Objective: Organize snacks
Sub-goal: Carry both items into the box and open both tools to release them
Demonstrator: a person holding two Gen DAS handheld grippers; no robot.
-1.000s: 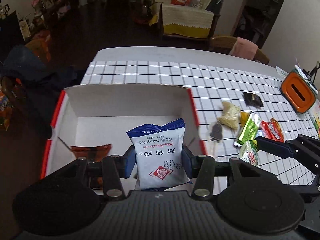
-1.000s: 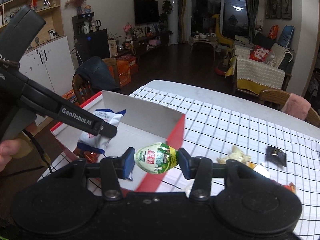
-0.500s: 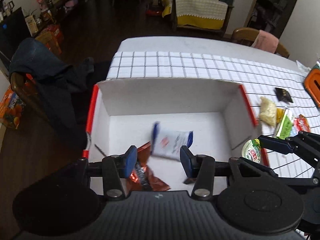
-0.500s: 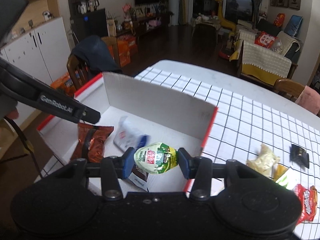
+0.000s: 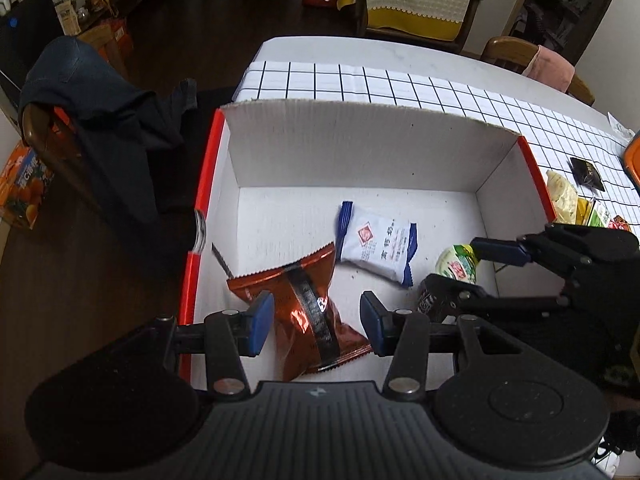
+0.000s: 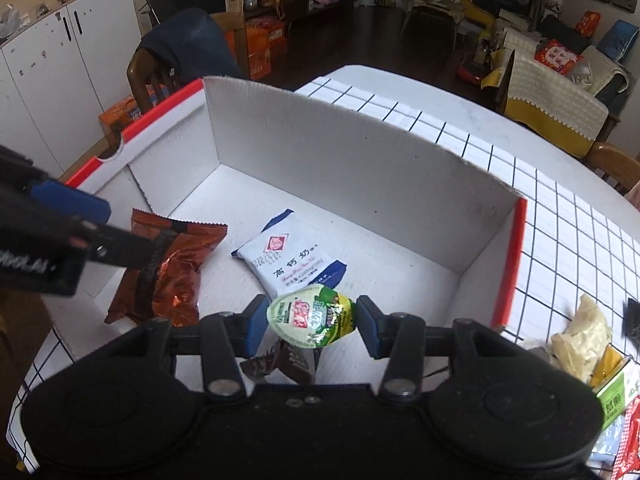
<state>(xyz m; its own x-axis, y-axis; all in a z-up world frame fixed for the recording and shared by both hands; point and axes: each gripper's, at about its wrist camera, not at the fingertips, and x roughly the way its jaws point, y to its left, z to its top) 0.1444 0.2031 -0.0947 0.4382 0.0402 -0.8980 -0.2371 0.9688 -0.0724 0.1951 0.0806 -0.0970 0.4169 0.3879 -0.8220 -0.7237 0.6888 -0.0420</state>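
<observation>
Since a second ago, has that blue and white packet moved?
Yes. The blue and white packet left the left gripper and now lies on the box floor.

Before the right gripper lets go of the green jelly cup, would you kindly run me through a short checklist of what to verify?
1. Green jelly cup held between the right gripper pads: ok.
2. Cup is above the white box interior, inside the walls: ok.
3. Left gripper empty, jaws apart over the orange packet: ok.
4. White and blue packet already lying on the box floor: ok.
5. Landing spot free: not ok, a dark wrapper lies right below the cup.
6. Clearance between the two grippers: cannot tell.
</observation>
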